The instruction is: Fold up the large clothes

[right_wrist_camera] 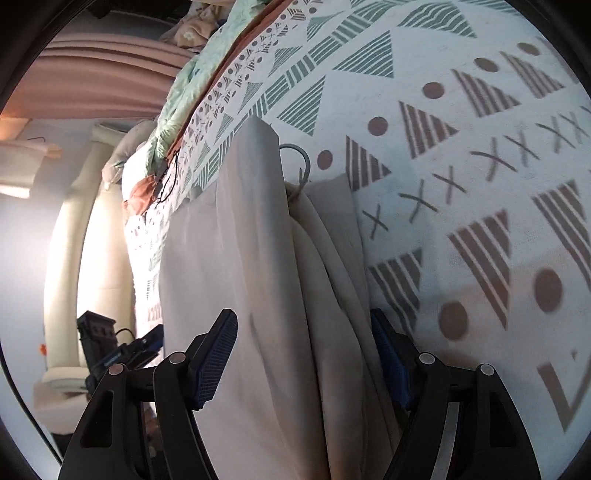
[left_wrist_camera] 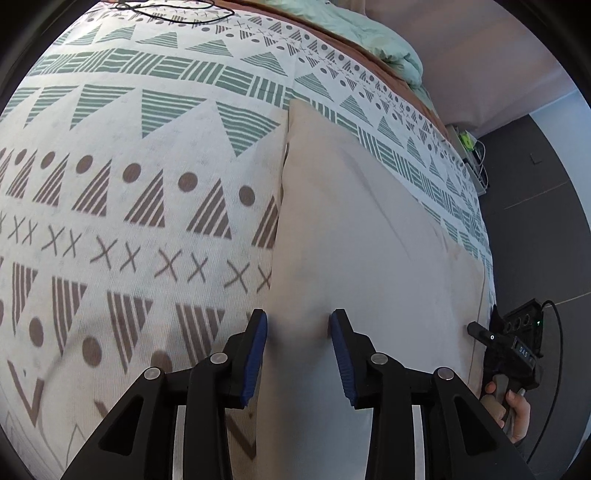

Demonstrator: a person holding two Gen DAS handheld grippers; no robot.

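A large beige garment (left_wrist_camera: 354, 236) lies folded into a long strip on a patterned bedspread (left_wrist_camera: 129, 184). My left gripper (left_wrist_camera: 298, 325) is open, its blue pads either side of a shallow ridge of the cloth near the strip's left edge. My right gripper (right_wrist_camera: 303, 332) is open wide around the garment's (right_wrist_camera: 258, 258) stacked folded layers. A grey drawstring loop (right_wrist_camera: 301, 158) sticks out at the strip's far end. The other gripper and the hand holding it show at the right edge of the left wrist view (left_wrist_camera: 506, 354).
A mint green duvet (left_wrist_camera: 384, 37) is bunched at the far end of the bed. A black cable (left_wrist_camera: 173, 9) lies on the bedspread at the far side. The bed edge drops to a dark floor (left_wrist_camera: 535, 221) on the right. A cream chair (right_wrist_camera: 74, 258) stands beside the bed.
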